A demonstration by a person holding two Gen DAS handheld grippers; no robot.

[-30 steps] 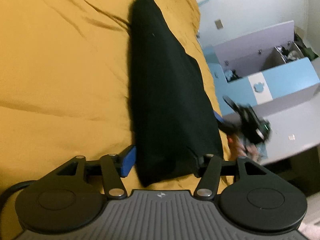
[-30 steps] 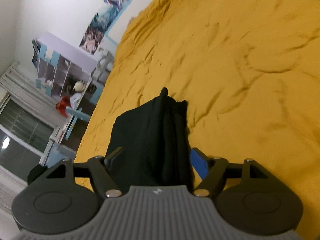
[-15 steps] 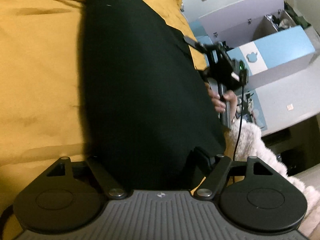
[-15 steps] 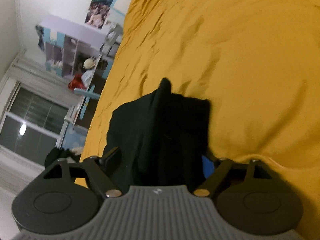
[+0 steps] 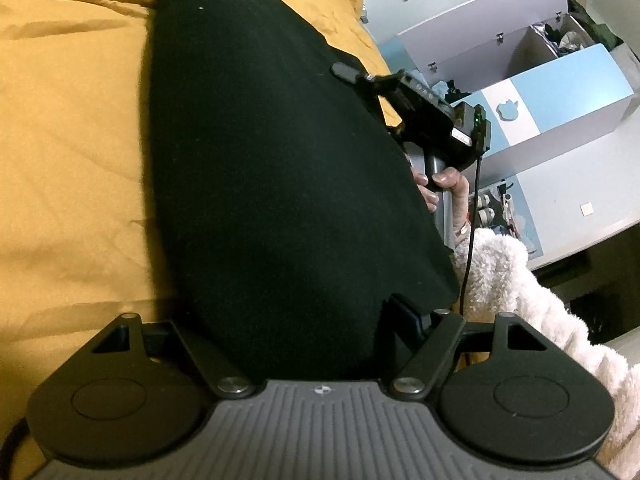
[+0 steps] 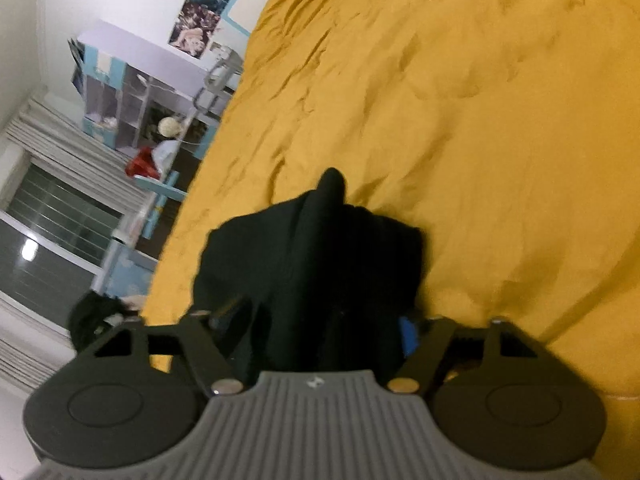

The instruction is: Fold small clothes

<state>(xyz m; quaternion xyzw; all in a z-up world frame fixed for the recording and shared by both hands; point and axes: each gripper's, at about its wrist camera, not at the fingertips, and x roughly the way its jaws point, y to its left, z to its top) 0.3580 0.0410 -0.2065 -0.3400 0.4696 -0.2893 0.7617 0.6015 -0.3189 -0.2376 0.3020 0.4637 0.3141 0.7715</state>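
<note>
Left gripper [image 5: 316, 332] clamped on near end of black garment [image 5: 260, 160], cloth bunched between the fingers, long axis running straight ahead from it, held up over yellow bed [image 5: 68, 128]. Right gripper [image 5: 352, 74] seen at garment's right edge partway along, apparently pinching it; own view confirms right gripper [image 6: 324, 320] closed on folds of black garment [image 6: 320, 252], rest hanging toward the bed [image 6: 500, 120]. Both ends held, so next move likely turns on laying that axis flat on the bed.
</note>
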